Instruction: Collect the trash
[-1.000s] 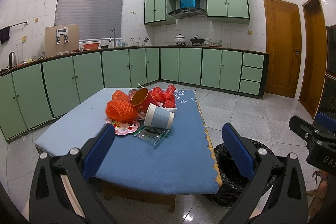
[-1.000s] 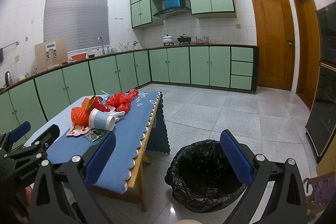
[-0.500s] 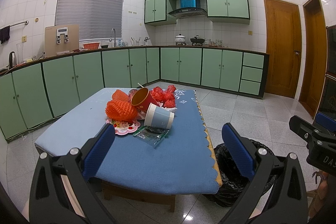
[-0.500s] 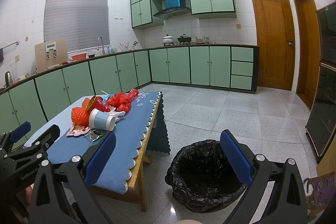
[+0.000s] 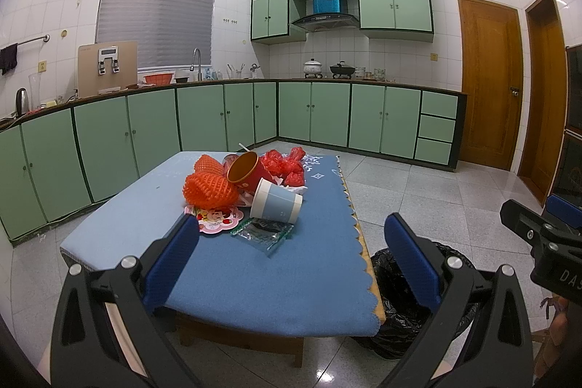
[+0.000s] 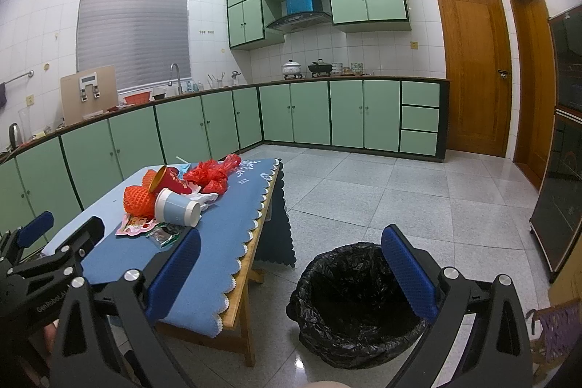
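Observation:
A heap of trash lies on the blue-clothed table [image 5: 225,264]: a blue-and-white paper cup [image 5: 277,204] on its side, a red cup [image 5: 249,170], orange foam netting [image 5: 207,188], red plastic bags [image 5: 287,164], a pink printed card [image 5: 217,218] and a clear wrapper [image 5: 262,231]. A bin with a black liner [image 6: 351,300] stands on the floor right of the table. My left gripper [image 5: 291,260] is open and empty, short of the table's near edge. My right gripper [image 6: 291,273] is open and empty, above the floor between table and bin.
Green cabinets [image 5: 203,119] line the left and back walls under a counter with a sink and pots. Wooden doors [image 6: 473,71] stand at the right. A dark cabinet [image 6: 562,140] is at the far right. Grey tiled floor [image 6: 382,191] stretches beyond the table.

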Motion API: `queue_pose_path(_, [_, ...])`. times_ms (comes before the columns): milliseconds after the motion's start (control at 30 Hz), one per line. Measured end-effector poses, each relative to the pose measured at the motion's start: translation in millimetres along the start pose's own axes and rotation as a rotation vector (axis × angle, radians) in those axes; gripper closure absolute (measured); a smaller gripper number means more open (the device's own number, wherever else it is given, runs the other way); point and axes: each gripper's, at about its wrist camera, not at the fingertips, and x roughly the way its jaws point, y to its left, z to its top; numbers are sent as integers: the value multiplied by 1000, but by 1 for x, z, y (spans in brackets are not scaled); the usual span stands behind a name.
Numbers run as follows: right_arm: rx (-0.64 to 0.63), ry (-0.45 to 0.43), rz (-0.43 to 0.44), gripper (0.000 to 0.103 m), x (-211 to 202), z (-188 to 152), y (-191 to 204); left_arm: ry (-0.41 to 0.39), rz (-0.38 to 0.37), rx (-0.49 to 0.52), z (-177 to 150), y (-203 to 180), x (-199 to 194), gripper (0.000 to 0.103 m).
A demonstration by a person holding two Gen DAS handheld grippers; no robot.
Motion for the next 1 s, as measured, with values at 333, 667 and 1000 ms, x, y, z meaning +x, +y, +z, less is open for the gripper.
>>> queue_pose_path(333, [4,12,1,6,6,0,2,20,19,-15,2,12,13,5])
queue_pose_path(667, [-22,68,58,6,72,28,47,101,196,-48,13,91,85,5])
queue_pose_path(1000, [-24,231,167,6,190,34,117,111,295,-18,34,168,159,4])
